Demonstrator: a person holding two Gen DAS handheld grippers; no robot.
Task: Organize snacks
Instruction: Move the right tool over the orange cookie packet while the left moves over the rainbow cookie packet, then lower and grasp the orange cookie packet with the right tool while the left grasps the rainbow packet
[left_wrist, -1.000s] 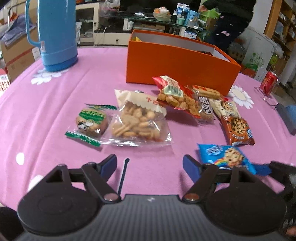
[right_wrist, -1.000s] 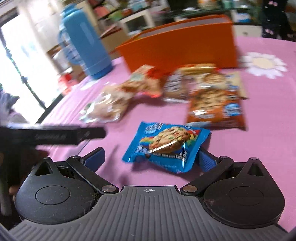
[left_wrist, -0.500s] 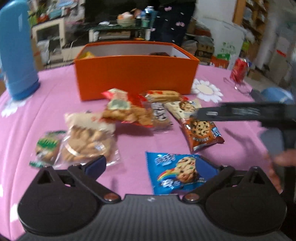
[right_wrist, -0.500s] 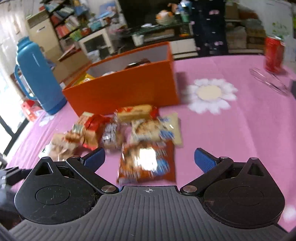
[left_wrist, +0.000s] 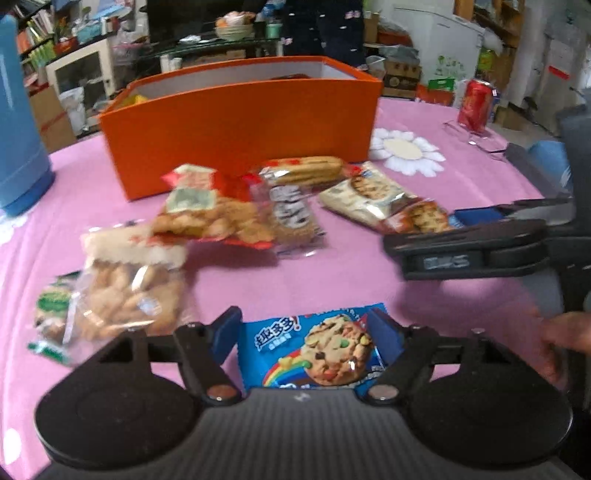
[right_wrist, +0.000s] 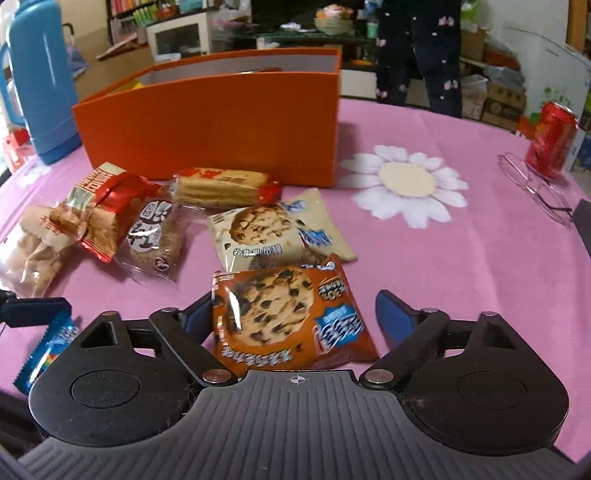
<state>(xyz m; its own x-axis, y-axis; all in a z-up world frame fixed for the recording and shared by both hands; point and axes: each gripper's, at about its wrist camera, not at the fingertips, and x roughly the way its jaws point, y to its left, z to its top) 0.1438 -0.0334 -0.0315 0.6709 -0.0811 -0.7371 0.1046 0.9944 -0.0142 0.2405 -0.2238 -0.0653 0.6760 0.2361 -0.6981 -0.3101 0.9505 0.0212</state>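
Note:
My left gripper (left_wrist: 306, 328) is open, its fingers on either side of a blue cookie packet (left_wrist: 314, 349) lying on the pink tablecloth. My right gripper (right_wrist: 295, 314) is open around an orange-brown chocolate-chip cookie packet (right_wrist: 288, 317). The right gripper also shows in the left wrist view (left_wrist: 476, 243) at the right. Beyond lie a cream cookie packet (right_wrist: 273, 229), a biscuit pack (right_wrist: 221, 188), a red snack bag (right_wrist: 107, 210) and a clear bag of crackers (left_wrist: 129, 280). An open orange box (right_wrist: 210, 114) stands behind them.
A blue thermos (right_wrist: 40, 81) stands at the far left. A red can (right_wrist: 550, 136) and glasses (right_wrist: 535, 188) sit at the right. A small green snack packet (left_wrist: 51, 314) lies far left. A person stands beyond the table.
My left gripper swung right and came down over the blue cookie packet. My right gripper left that blue packet and moved to straddle the orange-brown packet.

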